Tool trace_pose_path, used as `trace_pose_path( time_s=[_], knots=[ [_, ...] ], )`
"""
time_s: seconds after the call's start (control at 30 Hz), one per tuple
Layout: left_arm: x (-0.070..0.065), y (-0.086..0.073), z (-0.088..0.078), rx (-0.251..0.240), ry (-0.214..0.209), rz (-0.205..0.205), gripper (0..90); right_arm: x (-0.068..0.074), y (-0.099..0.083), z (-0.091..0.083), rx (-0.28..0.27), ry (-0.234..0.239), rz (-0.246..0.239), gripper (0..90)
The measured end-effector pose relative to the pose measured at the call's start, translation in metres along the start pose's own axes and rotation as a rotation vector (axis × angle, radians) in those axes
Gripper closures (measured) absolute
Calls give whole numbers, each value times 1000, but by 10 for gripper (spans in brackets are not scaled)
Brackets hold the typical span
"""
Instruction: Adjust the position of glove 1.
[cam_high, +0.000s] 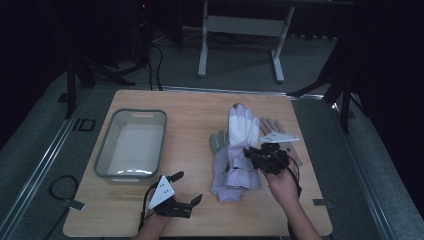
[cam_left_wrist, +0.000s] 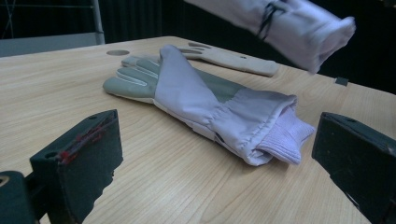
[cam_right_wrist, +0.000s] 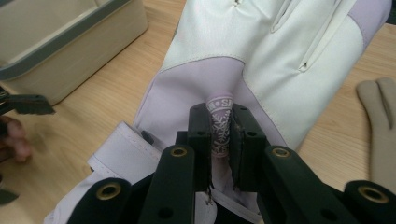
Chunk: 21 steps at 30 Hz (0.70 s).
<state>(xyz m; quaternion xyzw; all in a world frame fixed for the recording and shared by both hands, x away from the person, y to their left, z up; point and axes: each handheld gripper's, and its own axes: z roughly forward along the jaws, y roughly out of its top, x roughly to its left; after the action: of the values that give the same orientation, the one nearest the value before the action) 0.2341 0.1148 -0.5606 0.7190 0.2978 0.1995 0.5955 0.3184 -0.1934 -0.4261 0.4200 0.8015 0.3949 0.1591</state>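
My right gripper (cam_high: 251, 156) is shut on a pinched fold of a white and lilac glove (cam_high: 243, 131) and holds it above the table; in the right gripper view the jaws (cam_right_wrist: 219, 130) squeeze a printed lilac tab of that glove (cam_right_wrist: 261, 42). Under it a second lilac glove with a grey palm (cam_high: 220, 150) lies flat, its knit cuff toward me (cam_left_wrist: 187, 93). The raised glove (cam_left_wrist: 289, 23) hangs over it. My left gripper (cam_high: 189, 186) stands open near the front edge (cam_left_wrist: 215, 140), apart from the lying glove's cuff.
A grey-rimmed plastic bin (cam_high: 131, 142) stands on the left half of the wooden table (cam_high: 190, 107); its wall shows in the right gripper view (cam_right_wrist: 60, 42). A beige glove (cam_high: 280, 131) lies behind the lilac ones. A metal frame (cam_high: 240, 30) stands beyond the table.
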Motion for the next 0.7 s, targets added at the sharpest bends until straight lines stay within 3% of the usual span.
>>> trace_pose_path(
  time_s=[0.1,0.2,0.7],
  knots=[
    [0,0,0,1,-1,5,18,8,0,10,16,16,2,800],
    [0,0,0,1,-2,5,17,15,-2,21,41,0,-16,800],
    [0,0,0,2,1,3,18,12,-22,71,139,-29,33,793]
  ],
)
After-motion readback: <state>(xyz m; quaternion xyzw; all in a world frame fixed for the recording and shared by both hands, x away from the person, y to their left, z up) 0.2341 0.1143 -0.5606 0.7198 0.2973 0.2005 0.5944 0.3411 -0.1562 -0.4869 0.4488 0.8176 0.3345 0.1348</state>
